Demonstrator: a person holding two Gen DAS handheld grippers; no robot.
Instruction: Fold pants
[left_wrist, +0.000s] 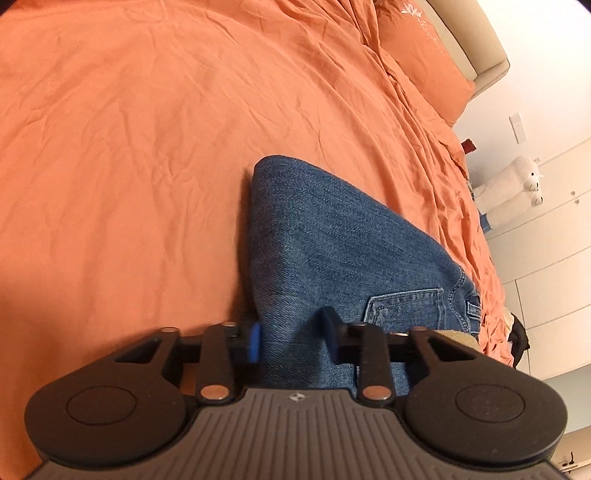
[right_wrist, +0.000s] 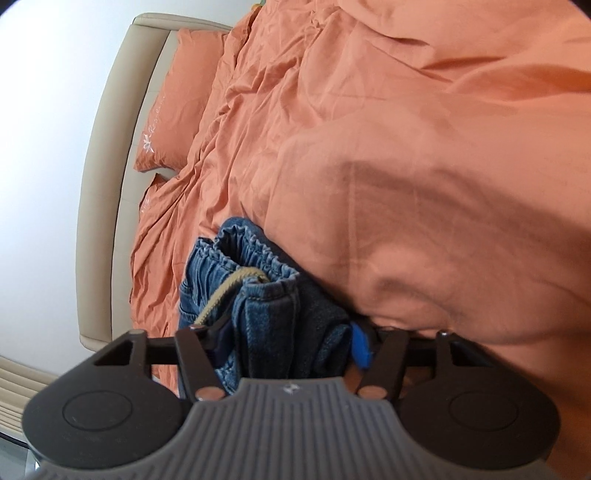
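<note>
Both tools, left tool (left_wrist: 293, 341) and right tool (right_wrist: 286, 347), pinch the jeans (left_wrist: 332, 240) mid-fold above the bed (left_wrist: 129, 147); next, lay them flat.

You see blue denim pants (left_wrist: 332, 240) with a tan drawstring (right_wrist: 225, 291) at the waistband. Your bedsheet (left_wrist: 129, 147) is plain orange, as is the pillow (right_wrist: 177, 99), which carries a small white flower motif. The headboard (right_wrist: 107, 184) is beige. Both grippers are black with blue pads (left_wrist: 254, 341) and grey ribbed bodies. A white plush toy (left_wrist: 513, 188) sits by the white cabinets (left_wrist: 546, 277).
</note>
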